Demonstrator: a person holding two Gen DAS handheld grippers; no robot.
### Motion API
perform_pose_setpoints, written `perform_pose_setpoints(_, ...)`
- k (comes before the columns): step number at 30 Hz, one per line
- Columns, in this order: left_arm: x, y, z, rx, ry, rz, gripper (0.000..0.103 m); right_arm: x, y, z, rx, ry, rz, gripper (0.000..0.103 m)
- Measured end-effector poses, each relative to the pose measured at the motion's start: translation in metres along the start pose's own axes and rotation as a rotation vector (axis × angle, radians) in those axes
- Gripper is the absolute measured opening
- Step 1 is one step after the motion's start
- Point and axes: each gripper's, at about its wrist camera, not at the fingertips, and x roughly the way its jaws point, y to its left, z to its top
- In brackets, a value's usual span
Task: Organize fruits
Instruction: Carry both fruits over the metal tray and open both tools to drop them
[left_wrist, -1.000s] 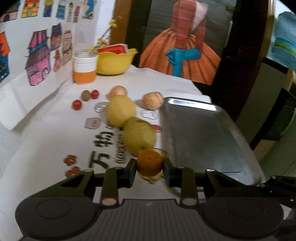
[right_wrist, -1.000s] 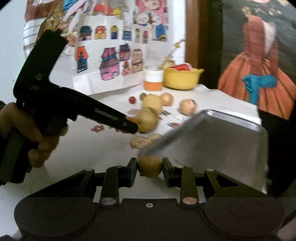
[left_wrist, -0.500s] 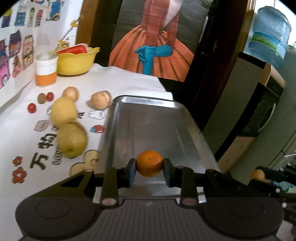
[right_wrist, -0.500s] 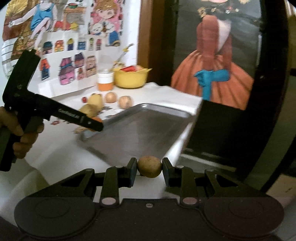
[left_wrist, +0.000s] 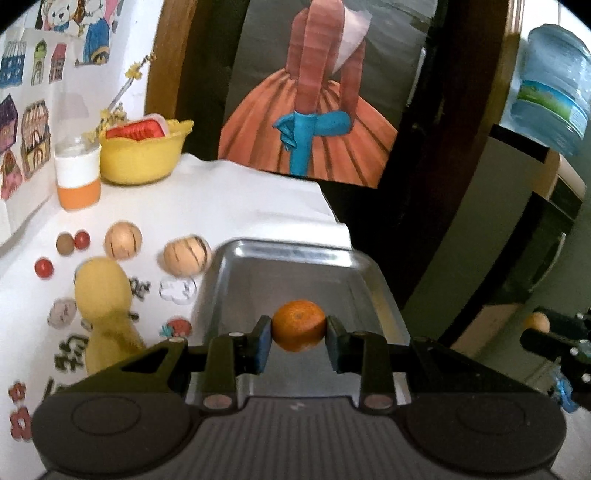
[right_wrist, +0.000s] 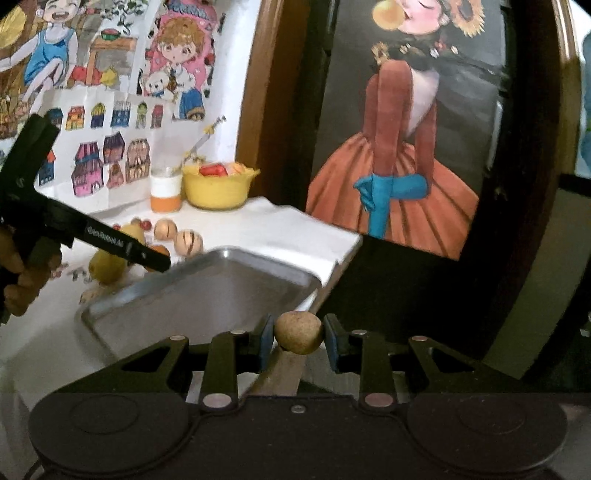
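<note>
At the centre of the left wrist view, my left gripper (left_wrist: 299, 334) clamped an orange (left_wrist: 299, 325) over the metal tray (left_wrist: 295, 280) — my right gripper (right_wrist: 299, 338) pinched a brown fruit (right_wrist: 298, 331) low-centre, past the tray's near corner.

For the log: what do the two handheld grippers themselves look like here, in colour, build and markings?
Both are matte black. The left gripper and right gripper each have a ribbed body with two round discs, angular linkage arms with copper-coloured pivot pins, and blue pads on the fingertips. From the right wrist view, the left gripper's long black side carries small white lettering, too blurred to read. No sleeve or cable shows.
</note>
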Motion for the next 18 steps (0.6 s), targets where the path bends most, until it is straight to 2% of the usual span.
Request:
perform_pose_setpoints(8, 0.034, 0.017, 0.029, -0.027, -0.017, 0.033, 0.034, 0.053, -0.004, 0.044, -0.072, -0.059, 0.063, 0.031)
perform_pose_setpoints(18, 0.099, 0.034, 0.047, -0.022, 0.024, 0.069, 0.034, 0.157, 0.004, 0.058, -0.089, -0.020, 0.122, 0.031)
